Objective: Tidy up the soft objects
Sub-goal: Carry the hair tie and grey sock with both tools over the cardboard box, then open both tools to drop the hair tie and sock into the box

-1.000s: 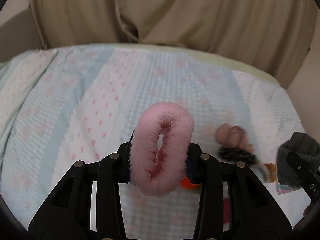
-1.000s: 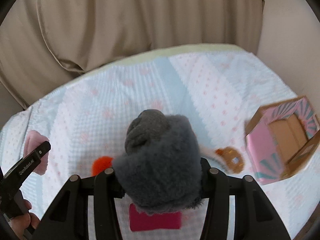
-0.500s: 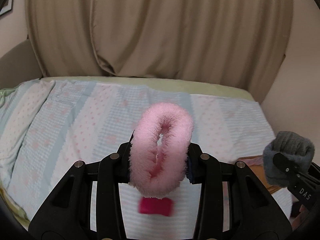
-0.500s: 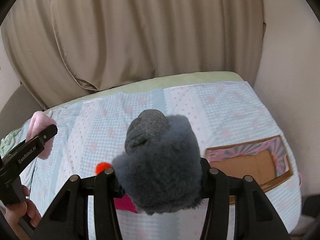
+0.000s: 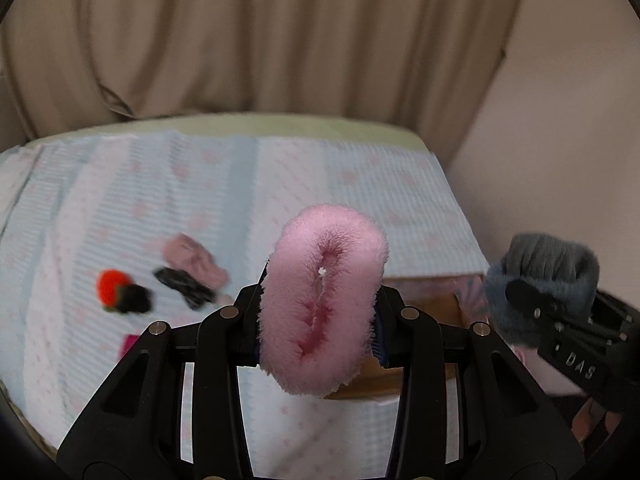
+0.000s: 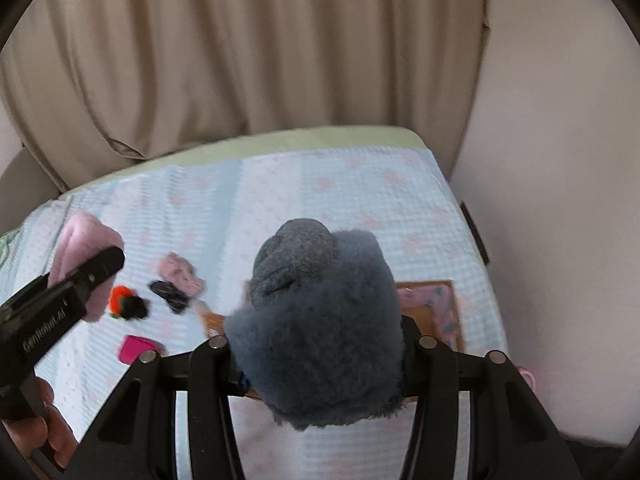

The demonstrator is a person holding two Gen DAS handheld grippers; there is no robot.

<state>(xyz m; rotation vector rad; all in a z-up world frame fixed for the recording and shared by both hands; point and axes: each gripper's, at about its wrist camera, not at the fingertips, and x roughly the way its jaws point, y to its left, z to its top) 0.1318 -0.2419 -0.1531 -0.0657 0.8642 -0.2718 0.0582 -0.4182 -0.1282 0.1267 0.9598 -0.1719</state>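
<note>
My left gripper [image 5: 318,328] is shut on a fluffy pink ring-shaped scrunchie [image 5: 324,296], held above the bed. My right gripper [image 6: 320,344] is shut on a grey fuzzy rolled sock [image 6: 316,320], also held in the air; the sock also shows at the right of the left wrist view [image 5: 544,276]. An open cardboard box with pink patterned sides [image 6: 436,308] lies on the bed behind and below both held things, mostly hidden by them. The pink scrunchie shows at the left of the right wrist view [image 6: 84,248].
On the pale blue and pink blanket [image 5: 200,184] lie a pink bow-like item [image 5: 192,258], a black fuzzy item [image 5: 184,288], an orange and black pom-pom [image 5: 120,292] and a magenta square [image 6: 138,350]. A beige curtain [image 5: 260,40] hangs behind the bed; a wall [image 6: 560,200] stands at right.
Both grippers have swung right with their loads still held. The loose items now appear to the left, and the box sits behind the held scrunchie and sock.
</note>
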